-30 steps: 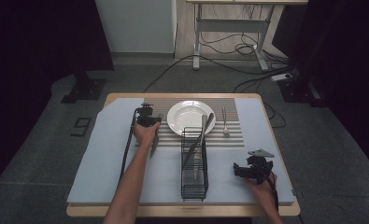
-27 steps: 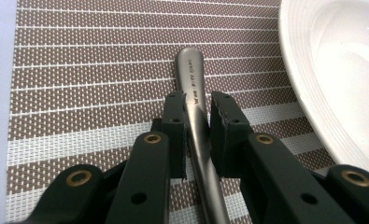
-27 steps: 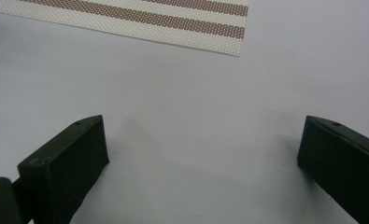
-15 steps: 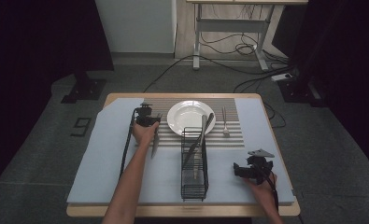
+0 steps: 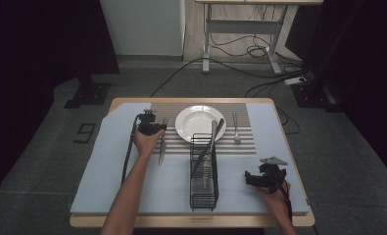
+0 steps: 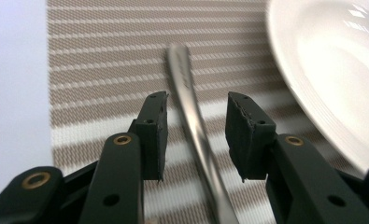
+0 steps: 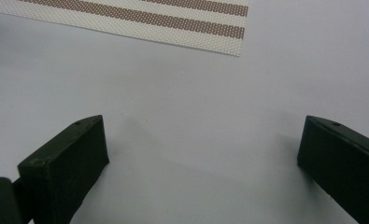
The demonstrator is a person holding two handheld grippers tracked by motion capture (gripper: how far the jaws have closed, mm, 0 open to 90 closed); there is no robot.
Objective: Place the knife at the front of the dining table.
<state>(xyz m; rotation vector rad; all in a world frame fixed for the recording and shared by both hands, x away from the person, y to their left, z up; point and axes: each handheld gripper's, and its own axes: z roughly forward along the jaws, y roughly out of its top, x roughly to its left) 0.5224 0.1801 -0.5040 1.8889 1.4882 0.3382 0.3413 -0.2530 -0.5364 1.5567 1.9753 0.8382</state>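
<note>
Left gripper (image 6: 196, 135) jaws have just been opening, pads clear of the knife (image 6: 194, 116) now lying between them on the striped mat (image 6: 102, 70) left of the plate (image 6: 331, 70): placement looks complete; right gripper (image 7: 201, 154) idle, wide open.

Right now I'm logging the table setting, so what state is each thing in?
Left tool: open, jaws just opened, straddling the utensil without pressing it.
Right tool: open, nothing between its jaws.
Silver metal utensil: lying flat on the striped placemat.
Round white plate: upright, bare.
Silver fork: lying flat.
Black wire rack: standing, utensils inside.
</note>
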